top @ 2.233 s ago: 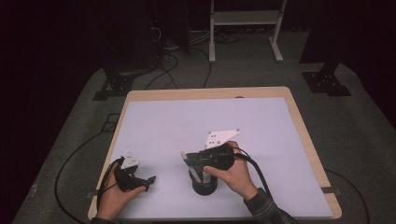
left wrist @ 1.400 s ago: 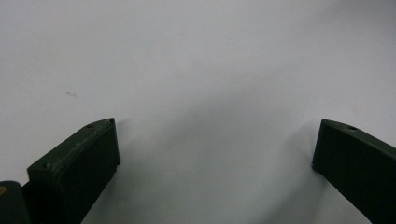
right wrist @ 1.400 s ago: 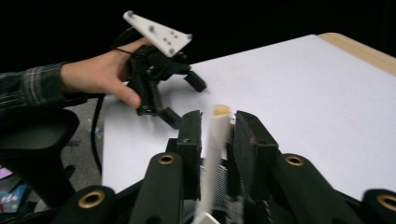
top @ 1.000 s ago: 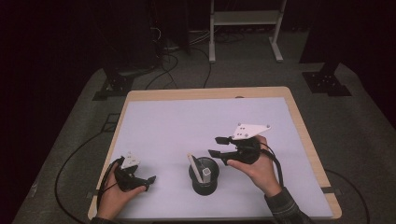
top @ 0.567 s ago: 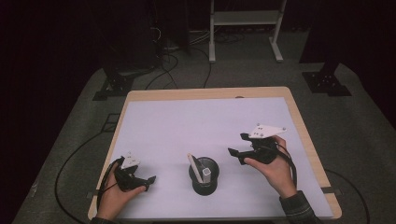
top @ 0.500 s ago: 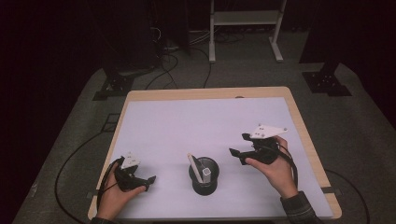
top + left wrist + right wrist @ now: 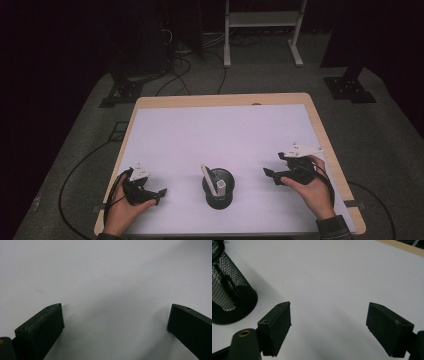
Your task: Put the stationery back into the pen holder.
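Two empty grippers [image 7: 269, 175] [image 7: 162, 192] flank the mesh cup [image 7: 219, 188] holding a white stick [image 7: 206, 176], jaws wide; right, just opened, should withdraw level, clear of the rim.

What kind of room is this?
Probably a lab or recording room: one table with a white top stands on grey carpet, cables trail over the floor, and dark stands sit around it.
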Tool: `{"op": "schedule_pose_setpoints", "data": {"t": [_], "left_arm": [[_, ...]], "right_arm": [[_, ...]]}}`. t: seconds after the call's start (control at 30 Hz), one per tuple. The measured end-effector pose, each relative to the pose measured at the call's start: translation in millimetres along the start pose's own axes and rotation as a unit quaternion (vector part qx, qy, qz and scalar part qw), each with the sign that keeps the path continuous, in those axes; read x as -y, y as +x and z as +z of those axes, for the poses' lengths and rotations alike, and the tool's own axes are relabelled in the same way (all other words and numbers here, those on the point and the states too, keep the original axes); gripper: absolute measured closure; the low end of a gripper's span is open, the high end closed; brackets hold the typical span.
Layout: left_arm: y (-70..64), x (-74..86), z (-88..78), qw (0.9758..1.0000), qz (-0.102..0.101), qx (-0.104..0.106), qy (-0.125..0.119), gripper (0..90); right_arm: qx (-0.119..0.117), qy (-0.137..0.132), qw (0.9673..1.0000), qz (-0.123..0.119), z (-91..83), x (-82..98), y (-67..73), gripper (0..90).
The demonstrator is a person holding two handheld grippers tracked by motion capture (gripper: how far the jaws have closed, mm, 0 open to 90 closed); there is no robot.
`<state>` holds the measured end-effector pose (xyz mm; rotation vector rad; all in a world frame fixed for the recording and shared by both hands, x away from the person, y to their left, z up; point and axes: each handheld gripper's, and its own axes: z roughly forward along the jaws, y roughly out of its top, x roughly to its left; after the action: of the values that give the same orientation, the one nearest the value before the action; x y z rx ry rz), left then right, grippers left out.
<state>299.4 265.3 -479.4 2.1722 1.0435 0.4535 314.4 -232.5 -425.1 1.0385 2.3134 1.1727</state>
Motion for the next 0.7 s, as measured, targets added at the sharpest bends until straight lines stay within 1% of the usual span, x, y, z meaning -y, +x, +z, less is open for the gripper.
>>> {"op": "schedule_pose_setpoints", "data": {"t": [0.03, 0.07, 0.1, 0.13, 0.17, 0.2, 0.23, 0.3, 0.33, 0.47, 0.5, 0.53, 0.57, 0.67, 0.7], "left_arm": [[0.0, 0.0, 0.0, 1.0, 0.0, 0.0, 0.0, 0.0], [0.0, 0.0, 0.0, 1.0, 0.0, 0.0, 0.0, 0.0], [0.0, 0.0, 0.0, 1.0, 0.0, 0.0, 0.0, 0.0], [0.0, 0.0, 0.0, 1.0, 0.0, 0.0, 0.0, 0.0], [0.0, 0.0, 0.0, 1.0, 0.0, 0.0, 0.0, 0.0], [0.0, 0.0, 0.0, 1.0, 0.0, 0.0, 0.0, 0.0], [0.0, 0.0, 0.0, 1.0, 0.0, 0.0, 0.0, 0.0], [0.0, 0.0, 0.0, 1.0, 0.0, 0.0, 0.0, 0.0], [0.0, 0.0, 0.0, 1.0, 0.0, 0.0, 0.0, 0.0], [0.0, 0.0, 0.0, 1.0, 0.0, 0.0, 0.0, 0.0], [-0.1, 0.0, 0.0, 1.0, 0.0, 0.0, 0.0, 0.0], [-0.1, 0.0, 0.0, 1.0, 0.0, 0.0, 0.0, 0.0], [-0.1, 0.0, 0.0, 1.0, 0.0, 0.0, 0.0, 0.0], [-0.1, 0.0, 0.0, 1.0, 0.0, 0.0, 0.0, 0.0], [0.0, -0.1, 0.0, 1.0, 0.0, 0.0, 0.0, 0.0]], "right_arm": [[0.003, 0.006, 1.0, 0.001, -2.1, 7.4, -2.6, 19.5], [0.003, 0.006, 1.0, 0.001, -2.1, 7.4, -2.6, 19.5], [0.001, 0.009, 0.9999, 0.004, -4.0, 15.1, -5.1, 19.2], [0.001, 0.009, 0.9999, 0.004, -4.0, 15.1, -5.1, 19.2], [0.005, 0.015, 0.9998, 0.008, -5.9, 22.5, -7.5, 19.4], [0.005, 0.015, 0.9998, 0.008, -5.9, 22.5, -7.5, 19.4], [0.006, 0.018, 0.9997, 0.012, -8.4, 30.5, -10.2, 19.3], [0.008, 0.022, 0.9996, 0.016, -10.2, 36.1, -12.4, 19.4], [0.008, 0.022, 0.9996, 0.016, -10.2, 36.1, -12.4, 19.4], [0.015, 0.027, 0.9992, 0.026, -15.5, 49.1, -17.4, 19.5], [0.017, 0.032, 0.9991, 0.024, -17.0, 54.1, -19.0, 18.6], [0.017, 0.032, 0.9991, 0.024, -17.0, 54.1, -19.0, 18.6], [0.021, 0.039, 0.9987, 0.026, -17.6, 59.4, -20.3, 18.7], [0.025, 0.046, 0.9983, 0.026, -17.3, 64.3, -20.7, 18.6], [0.035, 0.053, 0.9977, 0.022, -16.9, 68.2, -21.0, 18.6]]}}
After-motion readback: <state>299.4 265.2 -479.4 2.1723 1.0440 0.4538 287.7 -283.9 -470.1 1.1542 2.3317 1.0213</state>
